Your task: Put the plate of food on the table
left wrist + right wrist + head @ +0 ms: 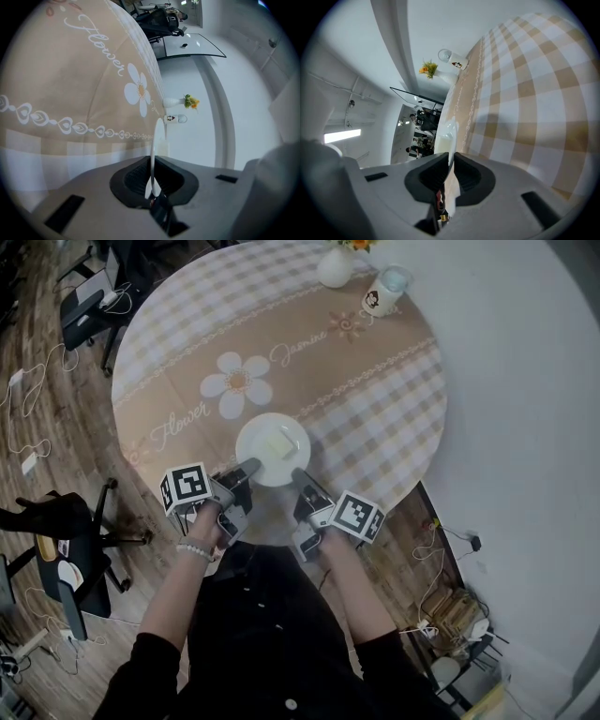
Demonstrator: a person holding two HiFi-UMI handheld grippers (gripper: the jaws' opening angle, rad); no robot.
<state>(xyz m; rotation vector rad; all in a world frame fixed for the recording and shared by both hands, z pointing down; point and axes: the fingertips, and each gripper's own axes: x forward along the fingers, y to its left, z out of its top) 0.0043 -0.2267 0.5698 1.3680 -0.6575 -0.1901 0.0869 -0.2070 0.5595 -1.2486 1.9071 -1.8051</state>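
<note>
I'm looking down on the round counter (403, 418) in its checked cloth (187, 343). My left gripper (251, 465) and right gripper (298, 474) are each clenching their fingers on the rim of the plate of food (272, 444), at the counter's near edge. A white vase (336, 266) and a mug (386, 289) are standing well apart from it, at the far edge. The cloth is showing "Flower" and "Jasmine"

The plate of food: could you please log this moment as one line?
plate: held over table, near edge | left gripper: shut on plate rim | right gripper: shut on opposite rim | touchdown: cannot tell
</note>
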